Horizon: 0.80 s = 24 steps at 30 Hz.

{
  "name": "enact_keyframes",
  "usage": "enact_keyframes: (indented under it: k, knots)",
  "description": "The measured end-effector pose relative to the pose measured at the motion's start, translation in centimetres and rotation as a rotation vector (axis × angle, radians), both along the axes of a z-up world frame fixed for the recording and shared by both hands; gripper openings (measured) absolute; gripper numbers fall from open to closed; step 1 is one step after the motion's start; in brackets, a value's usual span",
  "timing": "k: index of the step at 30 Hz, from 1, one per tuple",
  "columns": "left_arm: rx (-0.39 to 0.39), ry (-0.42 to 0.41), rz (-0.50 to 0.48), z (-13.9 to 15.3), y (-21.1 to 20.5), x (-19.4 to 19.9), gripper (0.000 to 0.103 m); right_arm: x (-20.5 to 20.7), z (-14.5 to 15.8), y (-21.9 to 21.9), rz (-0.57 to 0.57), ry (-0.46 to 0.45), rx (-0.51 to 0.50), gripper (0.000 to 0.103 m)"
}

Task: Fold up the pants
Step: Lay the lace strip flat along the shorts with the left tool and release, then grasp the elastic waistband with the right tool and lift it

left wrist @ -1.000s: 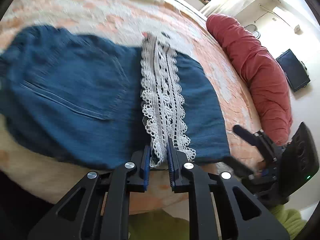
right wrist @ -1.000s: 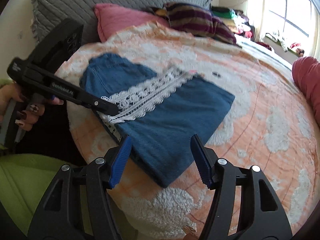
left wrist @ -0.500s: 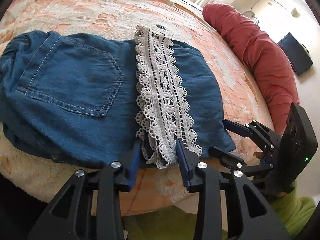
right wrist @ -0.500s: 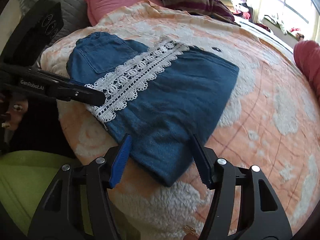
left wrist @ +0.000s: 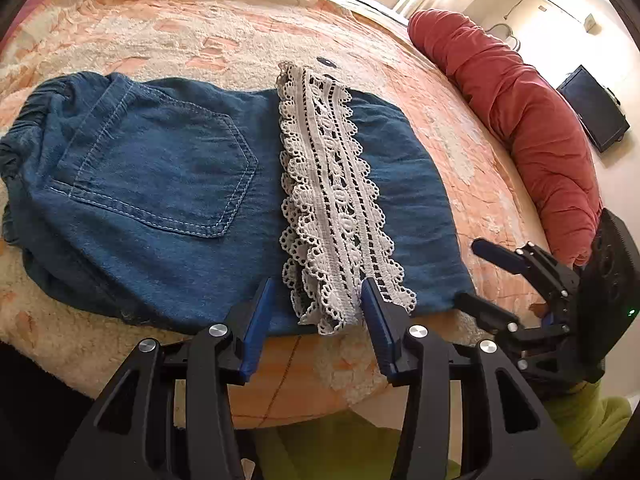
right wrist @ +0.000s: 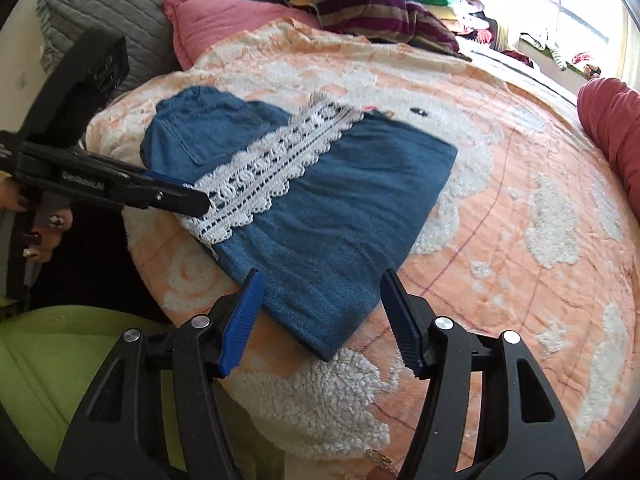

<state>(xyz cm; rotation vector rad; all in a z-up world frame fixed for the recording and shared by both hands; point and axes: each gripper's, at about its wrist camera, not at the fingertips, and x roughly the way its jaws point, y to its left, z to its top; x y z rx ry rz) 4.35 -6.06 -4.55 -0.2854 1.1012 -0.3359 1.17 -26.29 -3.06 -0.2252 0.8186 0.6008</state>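
The blue denim pants (left wrist: 168,184) are laid flat and folded on the bedspread's near edge, their white lace hem (scalloped) draped across the middle.

Only readable text: white lettering on the side of the left gripper (right wrist: 200,200), blurred, looks like "GenRobot.AI". Nothing legible on the pants (right wrist: 320,208), bedding or pillows.
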Motion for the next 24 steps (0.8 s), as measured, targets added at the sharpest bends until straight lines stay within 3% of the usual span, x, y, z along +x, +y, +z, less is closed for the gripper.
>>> enact_keyframes:
  k: [5,7,9,16,18,21,24]
  knots:
    - [0.023,-0.017,0.007,0.8,0.1,-0.7,0.044,-0.4,0.5,-0.2,-0.011,-0.012,0.009,0.063]
    - [0.027,-0.027,0.011,1.2,0.3,-0.9,0.044,-0.4,0.8,-0.3,-0.02,-0.019,0.012,0.072]
    - [0.047,-0.045,0.015,1.7,0.4,-1.2,0.058,-0.5,1.2,-0.4,-0.03,-0.028,0.018,0.075]
    - [0.127,-0.114,0.037,3.6,1.1,-2.3,0.058,-0.3,2.8,-0.8,-0.068,-0.057,0.049,0.087]
    - [0.147,-0.135,0.051,4.2,1.5,-2.6,0.077,-0.1,3.3,-0.6,-0.073,-0.061,0.065,0.088]
    - [0.197,-0.175,0.068,5.1,2.2,-3.2,0.079,0.2,4.2,-0.2,-0.063,-0.068,0.081,0.091]
    - [0.19,-0.18,0.095,5.8,3.3,-3.5,0.083,0.7,5.4,0.5,-0.06,-0.093,0.088,0.092]
